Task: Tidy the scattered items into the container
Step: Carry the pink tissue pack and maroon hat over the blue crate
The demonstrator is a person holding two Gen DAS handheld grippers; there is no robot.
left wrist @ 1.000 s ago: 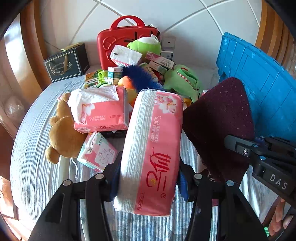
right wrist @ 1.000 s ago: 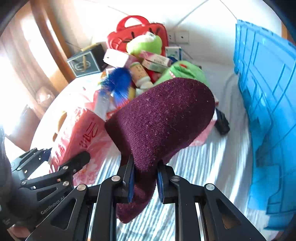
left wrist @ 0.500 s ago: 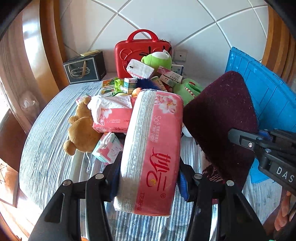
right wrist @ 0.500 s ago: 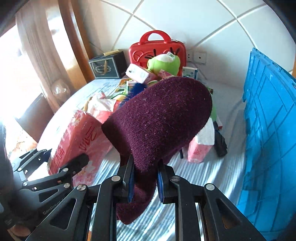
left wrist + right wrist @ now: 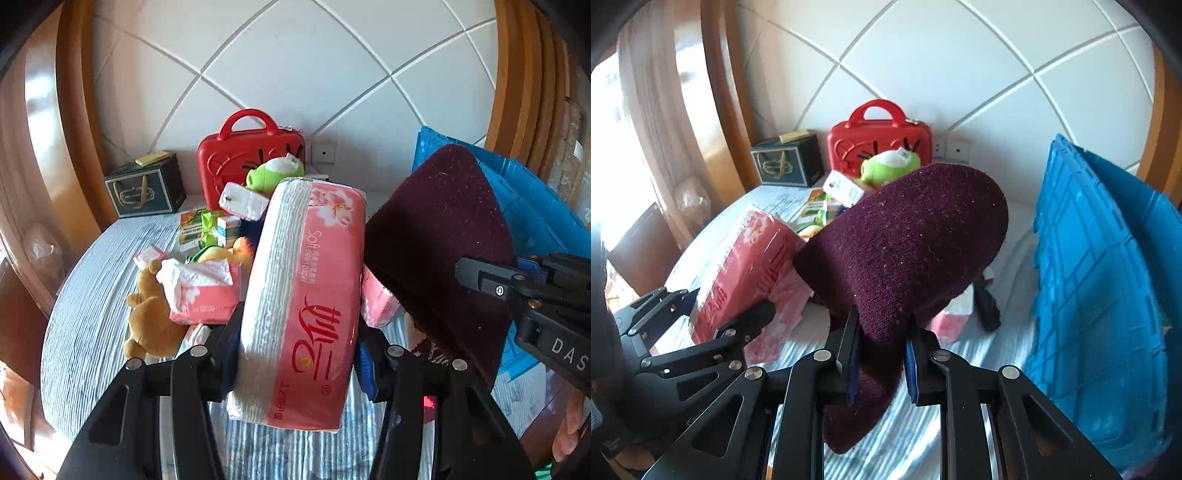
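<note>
Pink tissue pack point(image 5: 303, 306) clamped in left gripper point(image 5: 295, 354); maroon hat point(image 5: 905, 251) pinched in right gripper point(image 5: 881, 354). Both aloft, neither yet in blue crate point(image 5: 1100, 280) at bed's right edge. Pile point(image 5: 221, 236) remains mid-bed.

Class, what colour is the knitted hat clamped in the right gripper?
Dark maroon knitted hat; clearest in the right wrist view.

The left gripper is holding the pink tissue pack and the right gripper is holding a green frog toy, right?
Not quite. The left gripper does hold the pink tissue pack, but the right gripper is shut on a maroon knitted hat, as the right wrist view shows. The green frog toy lies in the pile by the red case.
</note>
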